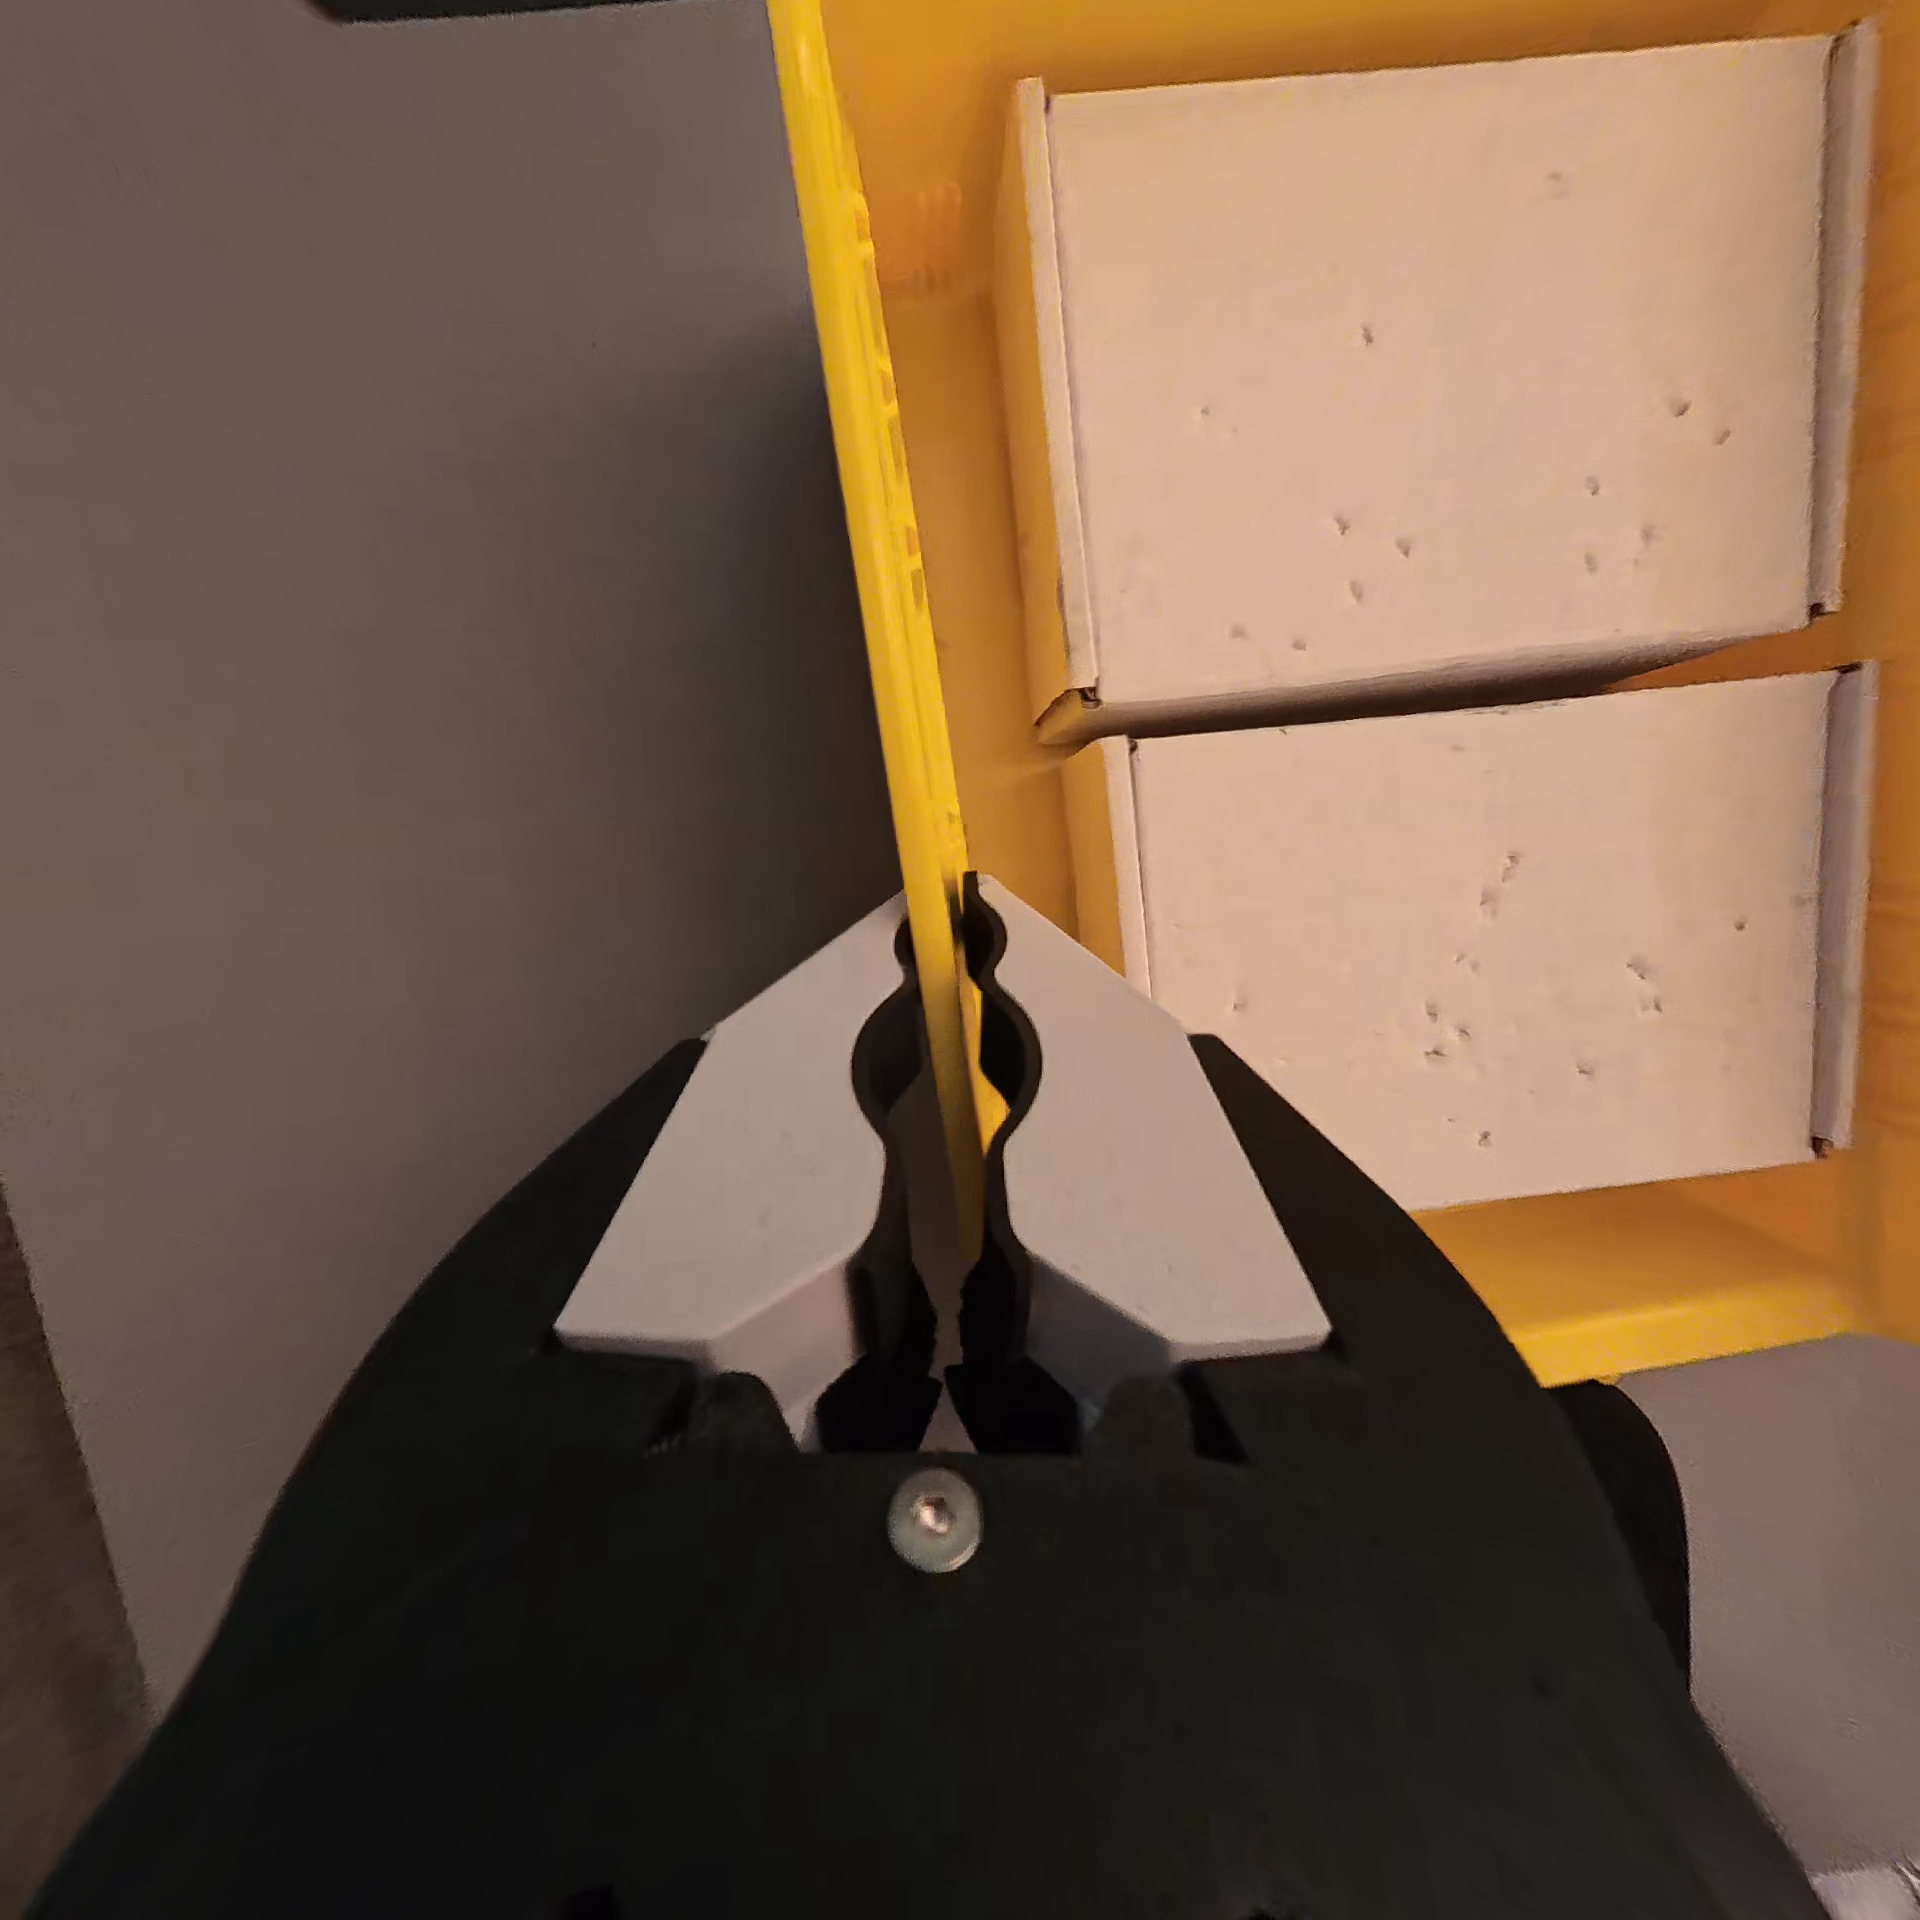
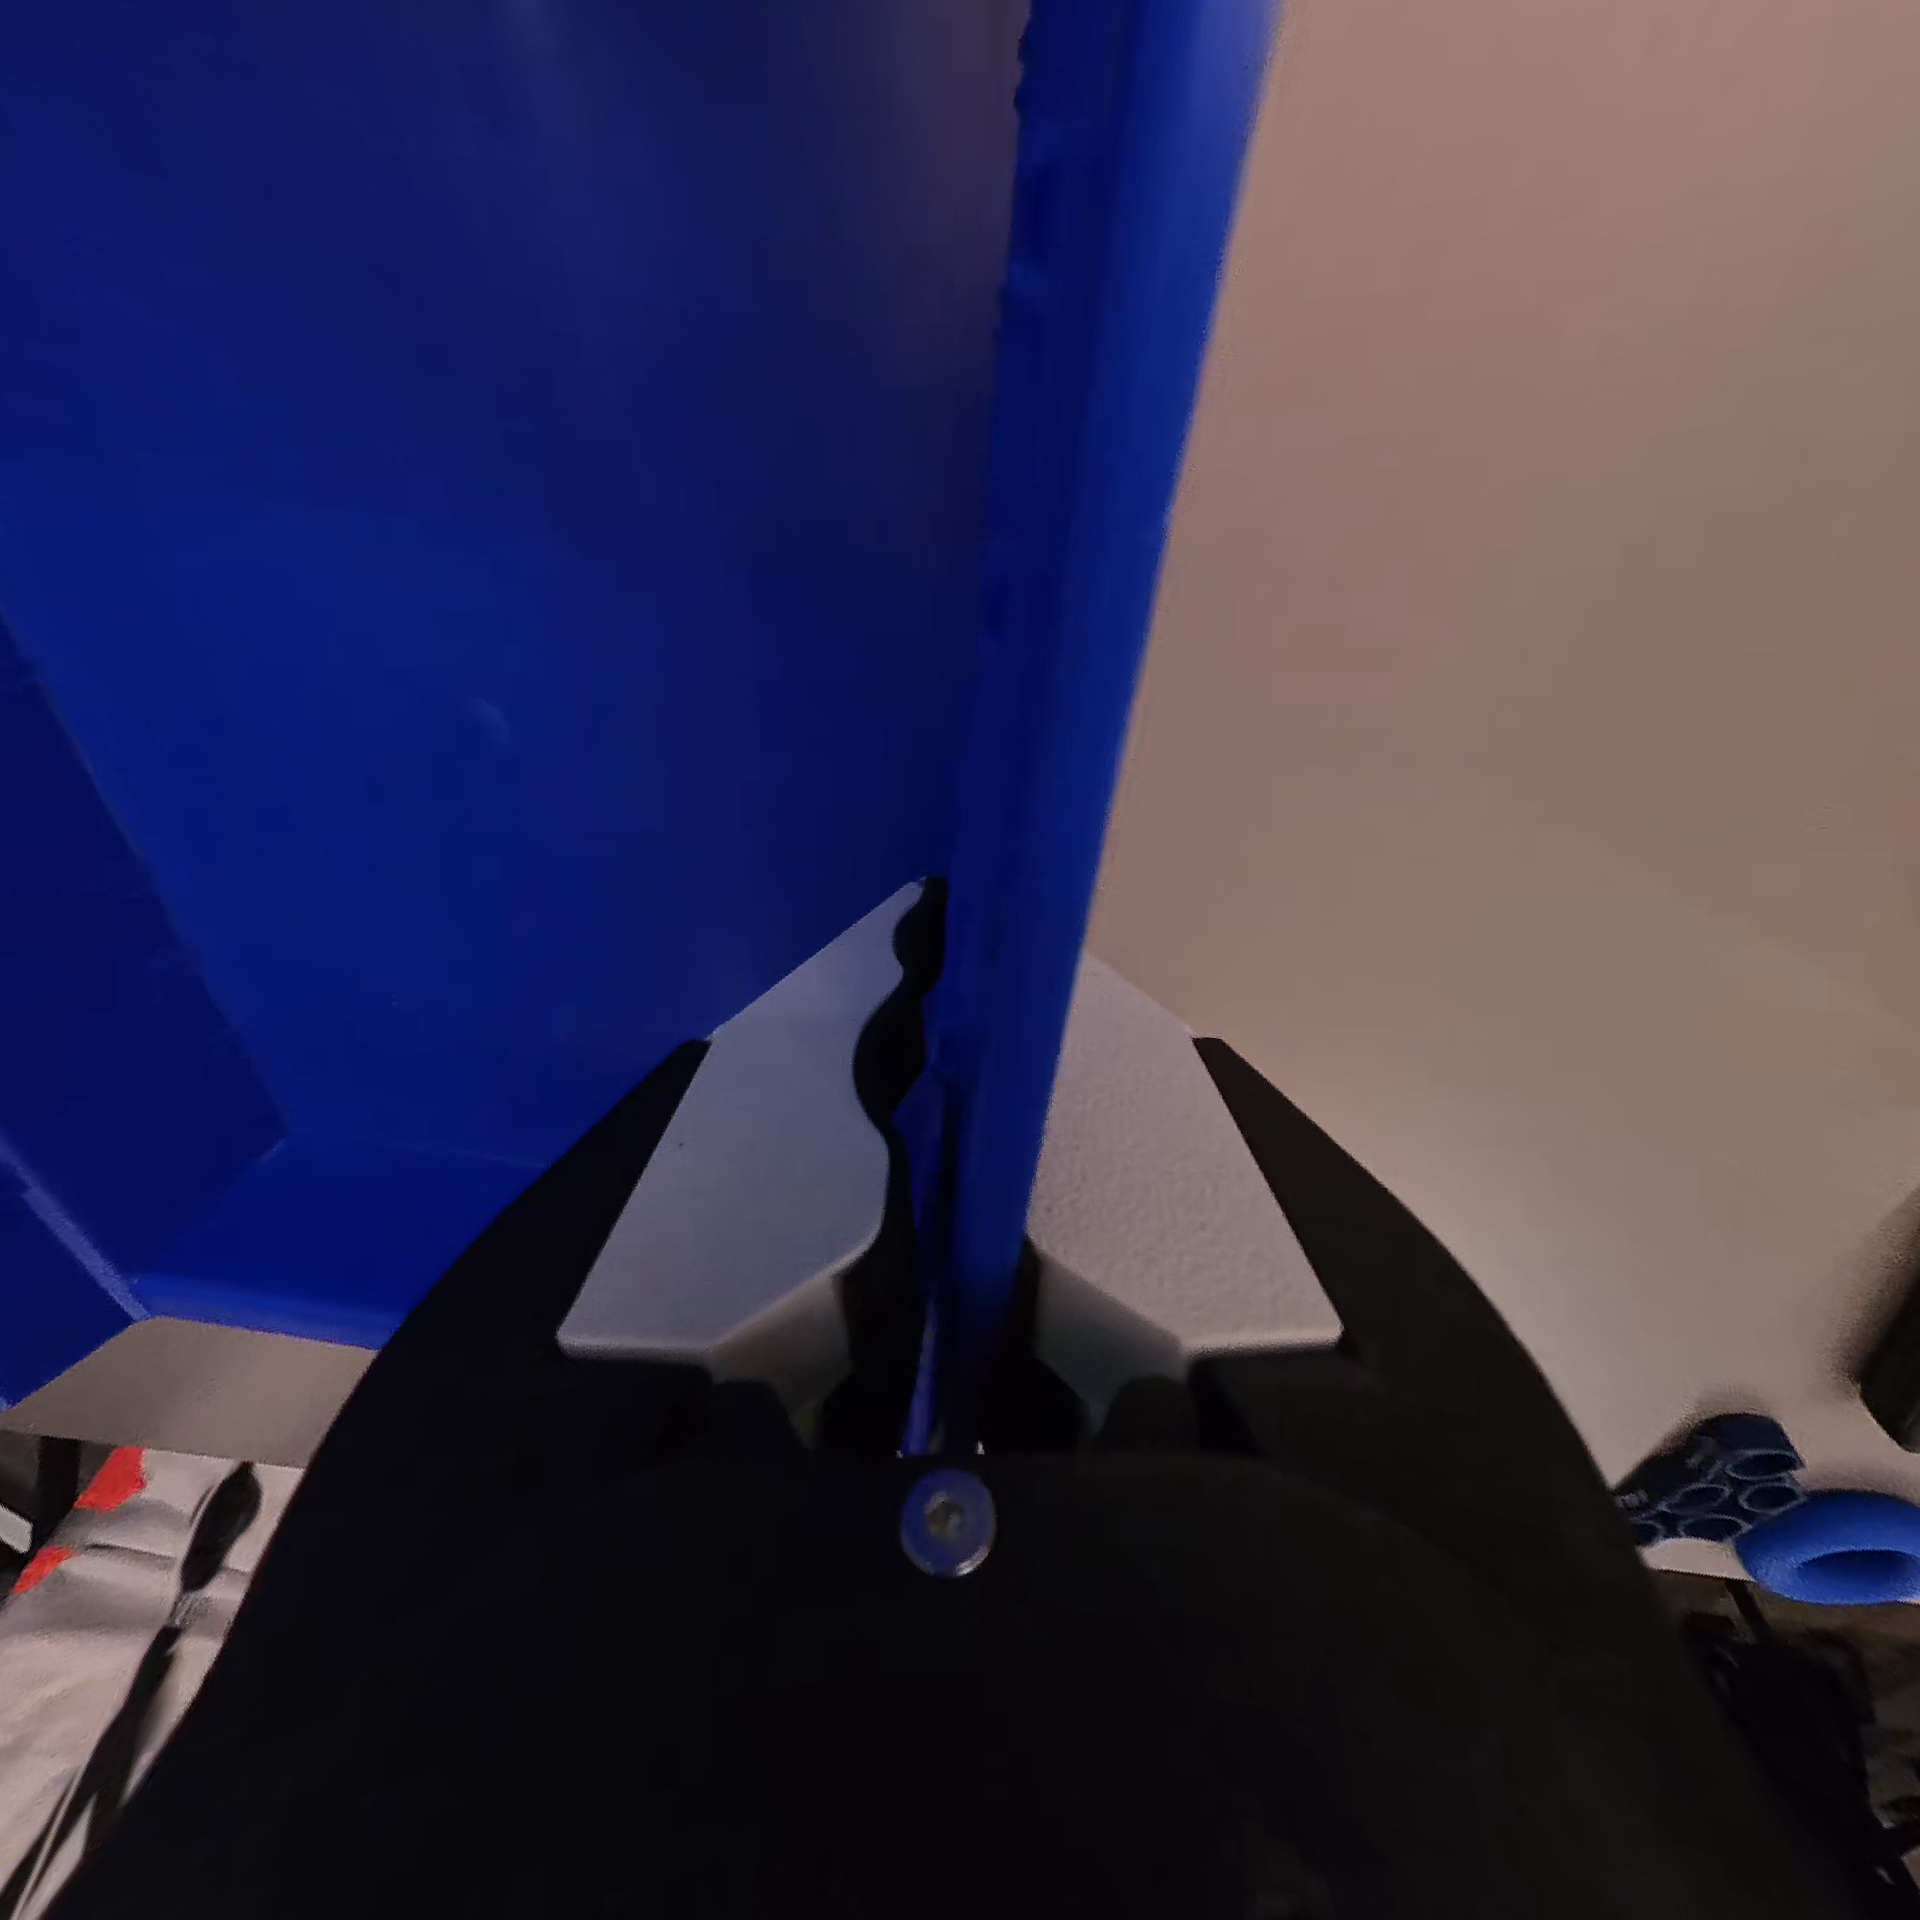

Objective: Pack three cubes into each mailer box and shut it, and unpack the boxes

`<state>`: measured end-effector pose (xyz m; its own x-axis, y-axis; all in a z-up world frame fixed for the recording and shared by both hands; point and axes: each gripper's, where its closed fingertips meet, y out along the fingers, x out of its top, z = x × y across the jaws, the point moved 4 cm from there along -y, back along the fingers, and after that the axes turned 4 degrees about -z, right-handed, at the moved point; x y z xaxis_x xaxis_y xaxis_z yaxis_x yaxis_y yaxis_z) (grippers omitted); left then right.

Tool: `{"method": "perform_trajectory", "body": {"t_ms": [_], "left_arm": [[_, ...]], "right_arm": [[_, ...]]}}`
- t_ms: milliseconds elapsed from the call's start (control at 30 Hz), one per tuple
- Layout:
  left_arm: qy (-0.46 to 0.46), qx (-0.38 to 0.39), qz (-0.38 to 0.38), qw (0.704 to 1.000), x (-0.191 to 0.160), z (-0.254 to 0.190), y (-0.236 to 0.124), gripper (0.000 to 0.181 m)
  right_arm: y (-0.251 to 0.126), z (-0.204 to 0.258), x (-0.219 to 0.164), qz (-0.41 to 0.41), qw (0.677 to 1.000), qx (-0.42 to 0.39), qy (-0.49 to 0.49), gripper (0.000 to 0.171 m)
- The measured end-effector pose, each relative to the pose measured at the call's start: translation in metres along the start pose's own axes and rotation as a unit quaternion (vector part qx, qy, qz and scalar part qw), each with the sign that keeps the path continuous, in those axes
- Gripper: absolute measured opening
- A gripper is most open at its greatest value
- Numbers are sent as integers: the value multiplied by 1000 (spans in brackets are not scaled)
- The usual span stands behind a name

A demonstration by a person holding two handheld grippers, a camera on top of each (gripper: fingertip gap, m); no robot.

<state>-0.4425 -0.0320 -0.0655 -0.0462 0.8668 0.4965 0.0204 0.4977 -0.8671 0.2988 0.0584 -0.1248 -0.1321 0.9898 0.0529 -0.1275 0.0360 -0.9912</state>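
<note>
My left gripper is shut on the left wall of a yellow bin. Two shut white mailer boxes lie flat inside it, one farther off and one nearer, side by side with a narrow gap between them. Their lids are dented. My right gripper is shut on the right wall of a blue bin. The inside of the blue bin shows nothing in the part I see. No cubes are in view.
A grey tabletop lies left of the yellow bin. A light tabletop lies right of the blue bin. A blue ring and a dark blue block with holes sit at its near right edge. Spacing between my two grippers at the tips: around 75 centimetres.
</note>
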Motion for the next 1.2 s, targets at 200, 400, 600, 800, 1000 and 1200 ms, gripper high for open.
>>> {"method": "perform_trajectory", "body": {"t_ms": [200, 400, 600, 800, 1000, 1200], "left_arm": [[-26, 4, -13, 1000, -3, -5, -1, 1], [-25, 0, -26, 999, -4, -5, -1, 1], [-16, 1, -35, 999, -4, -5, 3, 1], [-20, -4, -64, 998, -2, 0, 6, 2], [-11, -8, -43, 999, 0, 10, 6, 2], [57, 69, -138, 986, 18, 23, -32, 41]], "right_arm": [[2, 15, 5, 1, 1000, 4, 6, 4], [2, 20, 8, 0, 1000, 0, -11, 4], [-2, 26, 9, -24, 998, 60, -11, 26], [-39, 10, 21, -137, 989, 63, -4, 33], [-100, 9, 28, -268, 960, 71, -41, 38], [-189, 83, 21, -433, 866, 168, -185, 44]]}}
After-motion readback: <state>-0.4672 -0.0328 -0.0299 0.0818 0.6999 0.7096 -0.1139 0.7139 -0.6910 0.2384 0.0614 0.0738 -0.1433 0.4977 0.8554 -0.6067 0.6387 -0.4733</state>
